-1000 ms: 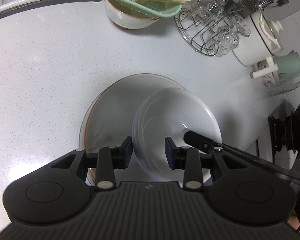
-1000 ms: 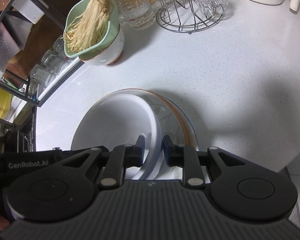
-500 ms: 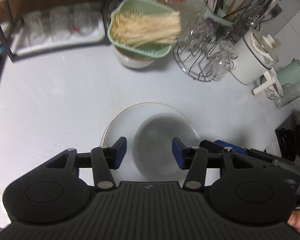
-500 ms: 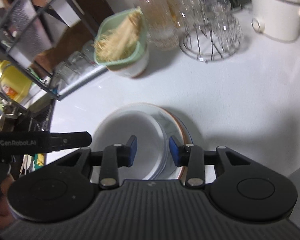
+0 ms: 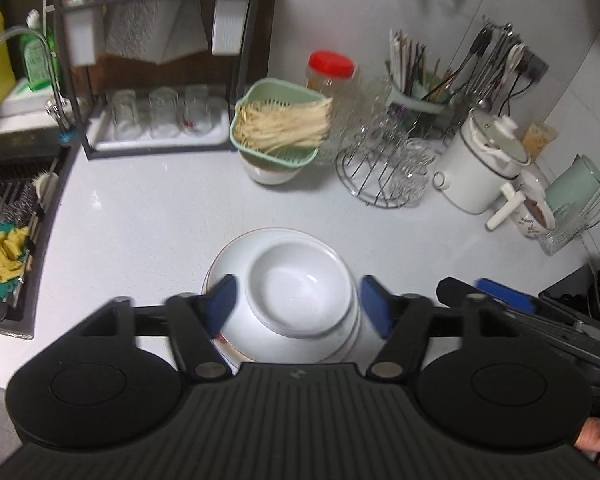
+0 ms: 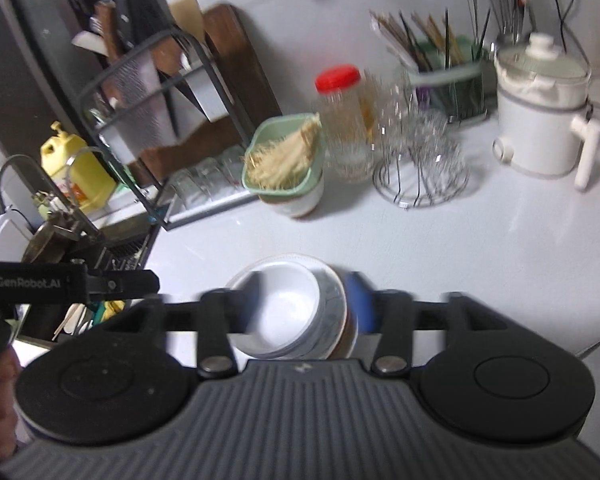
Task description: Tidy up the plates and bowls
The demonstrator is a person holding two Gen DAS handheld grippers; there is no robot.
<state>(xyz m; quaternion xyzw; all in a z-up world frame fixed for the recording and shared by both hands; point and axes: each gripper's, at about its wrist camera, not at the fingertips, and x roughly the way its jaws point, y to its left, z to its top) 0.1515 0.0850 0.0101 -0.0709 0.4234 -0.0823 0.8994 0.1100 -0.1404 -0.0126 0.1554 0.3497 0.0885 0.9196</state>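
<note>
Stack sits mid-counter: round white ceramic bowls [image 5: 300, 292] nested on a wide white plate with a thin orange rim [image 5: 236, 252], all resting on the pale speckled countertop [image 5: 148, 216]. Left gripper [image 5: 298, 304] has its jaws spread wide, just been opening, blue pads standing off either side of the bowls, nothing clamped. Right gripper [image 6: 300, 308] likewise apart and just been opening, the stack framed between its fingers but not pinched; motion blur on both. Open counter lies all around the plate, widest to the left and toward the back. Left boundary is the dark sink [image 5: 8, 216] edge with a black wire dish rack [image 5: 160, 60] behind it. Back row crowds the wall: mint green colander of pale noodles on a white bowl [image 5: 278, 128], red-lidded clear jar [image 5: 330, 72], chrome wire glass stand [image 5: 384, 168], white lidded electric pot [image 5: 480, 160]. The other gripper's black arm [image 5: 520, 312] cuts in at the right of the left wrist view, near the stack.
</note>
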